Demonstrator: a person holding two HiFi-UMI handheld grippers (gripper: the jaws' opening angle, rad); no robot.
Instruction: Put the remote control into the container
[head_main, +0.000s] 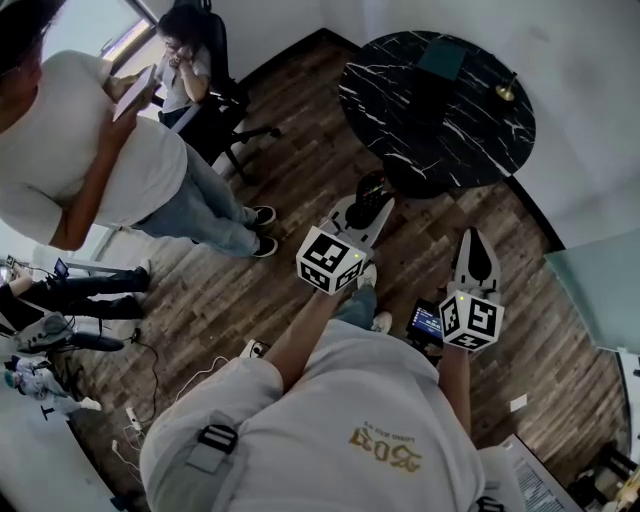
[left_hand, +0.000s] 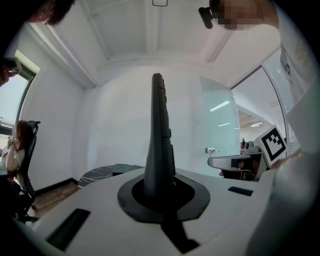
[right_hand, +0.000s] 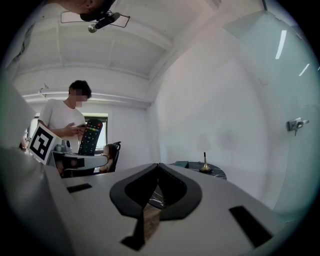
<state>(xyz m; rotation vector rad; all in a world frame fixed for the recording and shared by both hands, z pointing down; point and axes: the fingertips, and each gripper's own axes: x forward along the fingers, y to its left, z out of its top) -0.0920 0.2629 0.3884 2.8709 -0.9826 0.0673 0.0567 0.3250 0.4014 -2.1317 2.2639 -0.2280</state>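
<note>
Gripping: we found the left gripper (left_hand: 162, 186) clamped tight on the lower end of the remote control (left_hand: 159, 135), with nothing else between its jaws.
Remote attitude: it stood upright out of the jaws, long axis vertical, thin edge toward the left gripper view, buttoned face toward the right gripper's side.
Right gripper (right_hand: 159, 167): its jaws were together, tips meeting, nothing held; it sat level beside the left.
Container (head_main: 441, 57): we took the dark teal box on the far part of the round black tabletop (head_main: 470, 140) to be it; no view showed its inside.
Bearing: the container lay ahead of the left gripper and somewhat to its right, well apart, beyond most of the tabletop.
Judgement: the remote was not yet in; we judged the carry had to close that gap, then lower the remote end-first.
Also on tabletop: a small brass piece (head_main: 505, 92), apart from the container.
</note>
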